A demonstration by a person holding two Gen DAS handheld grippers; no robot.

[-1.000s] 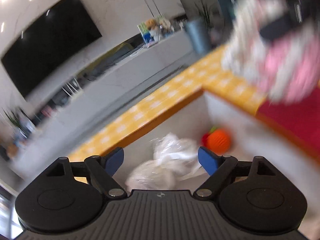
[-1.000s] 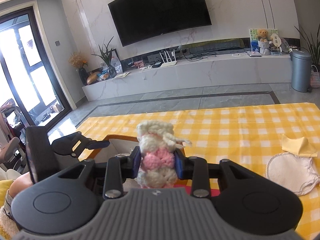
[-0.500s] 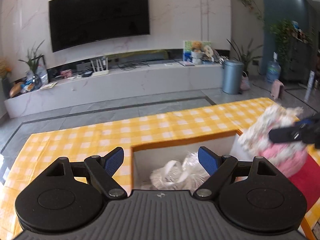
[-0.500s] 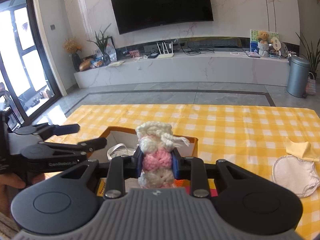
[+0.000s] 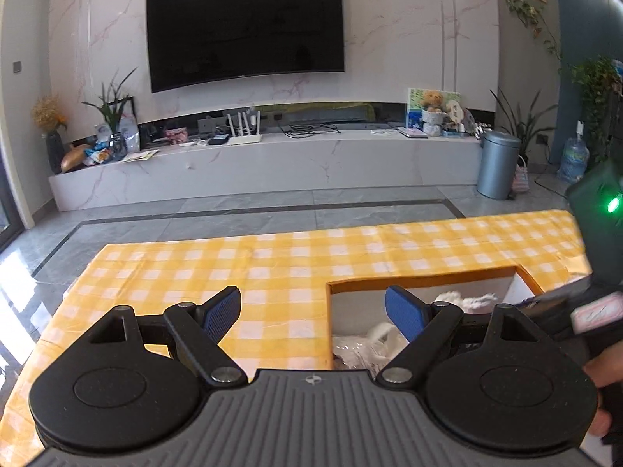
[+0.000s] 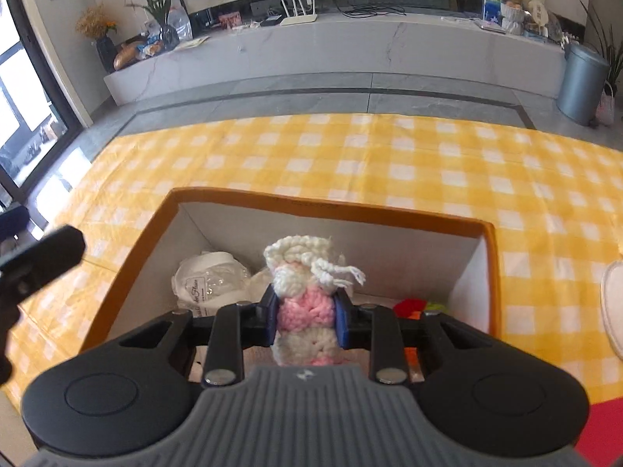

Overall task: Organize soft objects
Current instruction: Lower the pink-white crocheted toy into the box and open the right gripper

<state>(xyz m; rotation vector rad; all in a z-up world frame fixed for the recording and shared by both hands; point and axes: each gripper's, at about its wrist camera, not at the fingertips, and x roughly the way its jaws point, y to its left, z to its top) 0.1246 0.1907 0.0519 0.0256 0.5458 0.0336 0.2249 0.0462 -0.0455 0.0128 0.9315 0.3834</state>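
My right gripper (image 6: 305,321) is shut on a pink and white crocheted piece (image 6: 305,295) and holds it over the open orange-rimmed box (image 6: 331,208). Inside the box lie a white bundle in clear plastic (image 6: 210,282) and a red and green soft item (image 6: 412,307). My left gripper (image 5: 313,313) is open and empty, held over the yellow checked tablecloth (image 5: 253,260) just left of the box (image 5: 420,276). The plastic bundle (image 5: 370,346) shows there too. The right gripper's body (image 5: 599,257) is at the right edge of the left wrist view.
A round white pad (image 6: 613,307) lies on the cloth at the right edge. A red patch (image 6: 603,432) shows at the bottom right. The tablecloth's far edge drops to a grey tiled floor (image 6: 311,93). A TV bench (image 5: 272,167) and a bin (image 5: 498,165) stand beyond.
My right gripper has tilted down and moved over the box with the crocheted piece. My left gripper has swung left, away from the box, and levelled out.
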